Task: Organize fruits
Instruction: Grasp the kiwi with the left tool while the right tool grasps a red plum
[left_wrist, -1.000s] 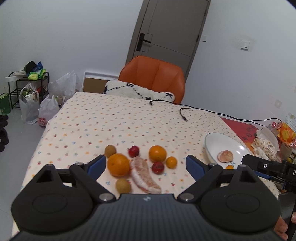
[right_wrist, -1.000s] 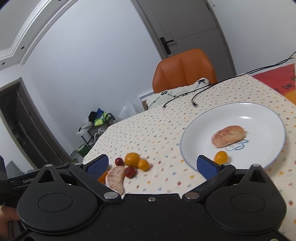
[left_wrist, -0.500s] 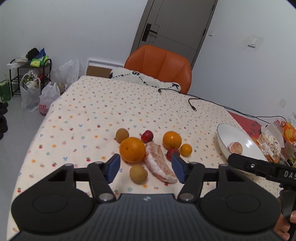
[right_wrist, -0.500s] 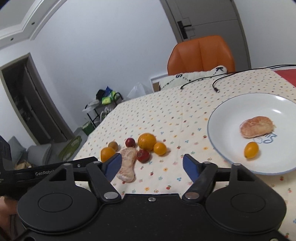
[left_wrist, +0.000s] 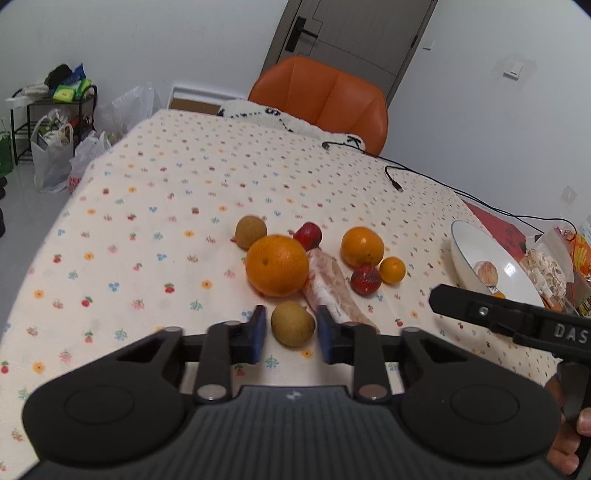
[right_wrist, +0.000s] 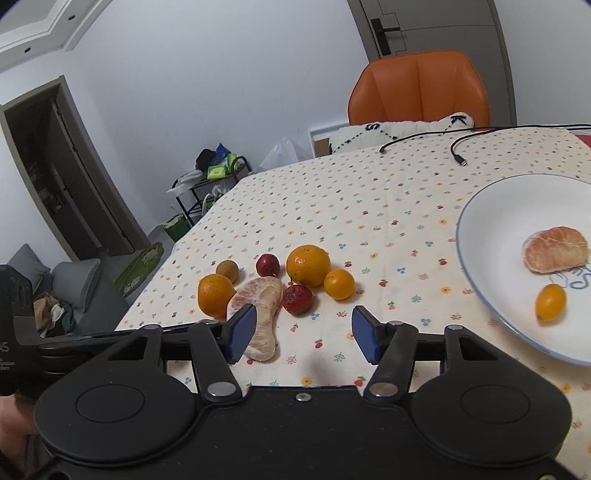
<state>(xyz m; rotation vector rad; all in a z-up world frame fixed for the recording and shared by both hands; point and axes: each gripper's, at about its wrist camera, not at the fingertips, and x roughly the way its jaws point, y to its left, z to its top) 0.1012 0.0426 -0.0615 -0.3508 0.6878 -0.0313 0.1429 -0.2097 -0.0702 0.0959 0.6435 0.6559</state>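
Observation:
Loose fruit lies on the flowered tablecloth: a big orange (left_wrist: 277, 265), a second orange (left_wrist: 362, 246), a small orange (left_wrist: 392, 269), two red fruits (left_wrist: 365, 280), a peeled citrus piece (left_wrist: 332, 291) and two brown round fruits. My left gripper (left_wrist: 291, 317) is open but narrow, one pad on each side of the nearer brown fruit (left_wrist: 293, 323), with a thin gap on its left. My right gripper (right_wrist: 303, 334) is open and holds nothing, low over the cloth in front of the fruit. The white plate (right_wrist: 461, 229) holds a peeled piece (right_wrist: 556, 249) and a small yellow fruit (right_wrist: 550, 301).
An orange chair (left_wrist: 321, 96) with a white cushion stands at the table's far end. Black cables (left_wrist: 391, 173) trail over the cloth behind the fruit. Snack bags (left_wrist: 554, 266) lie beyond the plate on the right. A hand holds the right gripper's handle (left_wrist: 517, 325).
Both grippers have come down and forward toward the fruit. The left jaws have narrowed from wide to close around the near brown fruit. The right jaws have narrowed somewhat.

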